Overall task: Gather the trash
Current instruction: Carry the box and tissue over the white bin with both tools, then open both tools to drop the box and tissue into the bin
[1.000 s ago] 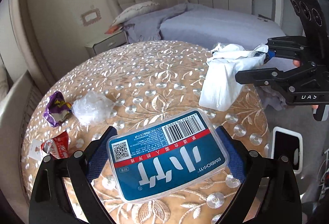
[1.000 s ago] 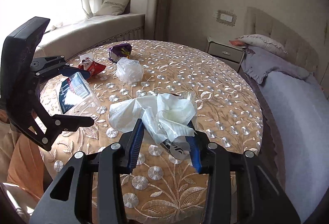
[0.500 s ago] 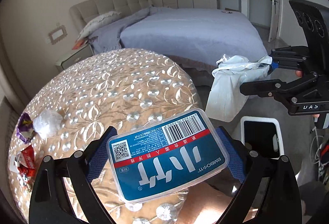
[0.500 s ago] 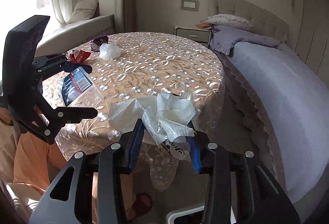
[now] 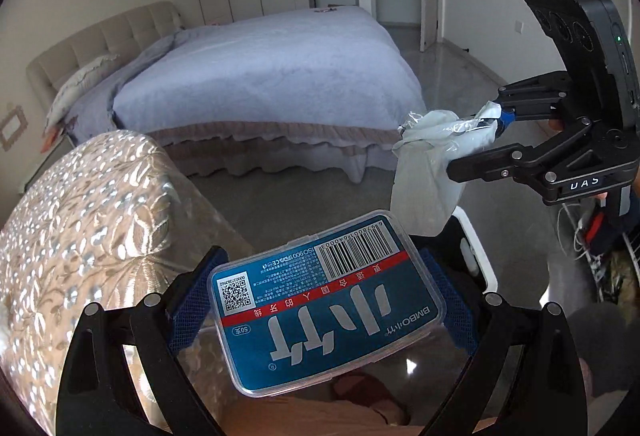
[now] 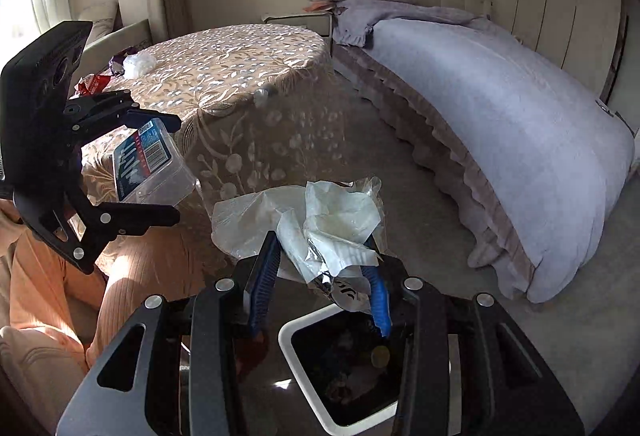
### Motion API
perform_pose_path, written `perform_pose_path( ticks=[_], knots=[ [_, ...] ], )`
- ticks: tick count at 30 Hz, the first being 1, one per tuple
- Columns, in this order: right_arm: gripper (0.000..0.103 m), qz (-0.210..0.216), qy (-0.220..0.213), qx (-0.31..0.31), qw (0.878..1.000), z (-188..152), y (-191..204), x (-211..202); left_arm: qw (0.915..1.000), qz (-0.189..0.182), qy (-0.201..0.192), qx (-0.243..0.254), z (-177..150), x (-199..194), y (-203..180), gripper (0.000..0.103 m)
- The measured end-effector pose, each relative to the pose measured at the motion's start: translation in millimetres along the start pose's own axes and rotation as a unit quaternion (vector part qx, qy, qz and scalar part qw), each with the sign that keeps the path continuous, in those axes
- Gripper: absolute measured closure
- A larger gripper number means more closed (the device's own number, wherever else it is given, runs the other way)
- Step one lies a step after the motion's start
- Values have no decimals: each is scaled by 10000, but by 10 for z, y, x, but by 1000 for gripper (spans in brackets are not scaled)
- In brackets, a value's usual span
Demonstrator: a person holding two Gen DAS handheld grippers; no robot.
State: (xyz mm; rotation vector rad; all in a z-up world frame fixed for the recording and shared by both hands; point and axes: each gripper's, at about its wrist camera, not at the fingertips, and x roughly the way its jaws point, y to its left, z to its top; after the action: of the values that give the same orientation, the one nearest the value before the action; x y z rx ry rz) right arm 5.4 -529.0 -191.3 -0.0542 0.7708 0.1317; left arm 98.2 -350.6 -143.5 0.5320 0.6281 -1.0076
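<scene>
Left gripper (image 5: 326, 300) is clamped on a clear plastic box (image 5: 324, 300) with a blue label, barcode end pointing away; both blue pads are pressing on the box's short sides. In the right wrist view the same box (image 6: 144, 164) is being held off the near edge of the table (image 6: 224, 68), in front of the draped cloth.

Right gripper (image 6: 320, 276) is closed on a wad of crumpled white plastic bag (image 6: 312, 220); the wad is bunched between the pads and spilling out over them. In the left wrist view the bag (image 5: 432, 172) is hanging down from the right gripper's fingertips, right of the box and a bit farther out.

Bin (image 6: 320, 320), white rim with dark inside, is sitting on the floor directly below the right gripper; some contents are being seen inside but cannot be told apart. In the left view the bin's rim (image 5: 476, 248) is showing just behind the box, mostly hidden by it and the bag.

More trash is lying on the far left of the table: a white crumpled bag (image 6: 138, 62), a purple wrapper (image 6: 118, 62) beside it, a red wrapper (image 6: 94, 84) nearer.

Bed (image 6: 500, 96) is filling the right side. A person's leg in orange cloth (image 6: 132, 284) is showing at near left.
</scene>
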Motion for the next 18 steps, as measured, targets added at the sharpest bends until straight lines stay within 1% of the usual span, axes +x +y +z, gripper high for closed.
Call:
perform_pose_path(
  ticks=[4,8,11,14,18],
  knots=[
    [61,-233,275,29,9993,-248,-204,-2,9974,-385,76,609,48,301,-281,10],
    [61,-295,470,158,9983,-426,-408,50,9892,-832,206,1191,84,597,-565,10],
    [61,-283,660,135,9973,-554,-507,120,9799,-1110,312,1629,93,815,-797,10],
    [61,-275,921,22,9954,-684,-569,205,9686,-1336,460,2046,65,1039,-978,10],
    [61,-260,1274,-224,9913,-857,-618,363,9507,-1480,728,2626,-15,1315,-1170,10]
  ],
)
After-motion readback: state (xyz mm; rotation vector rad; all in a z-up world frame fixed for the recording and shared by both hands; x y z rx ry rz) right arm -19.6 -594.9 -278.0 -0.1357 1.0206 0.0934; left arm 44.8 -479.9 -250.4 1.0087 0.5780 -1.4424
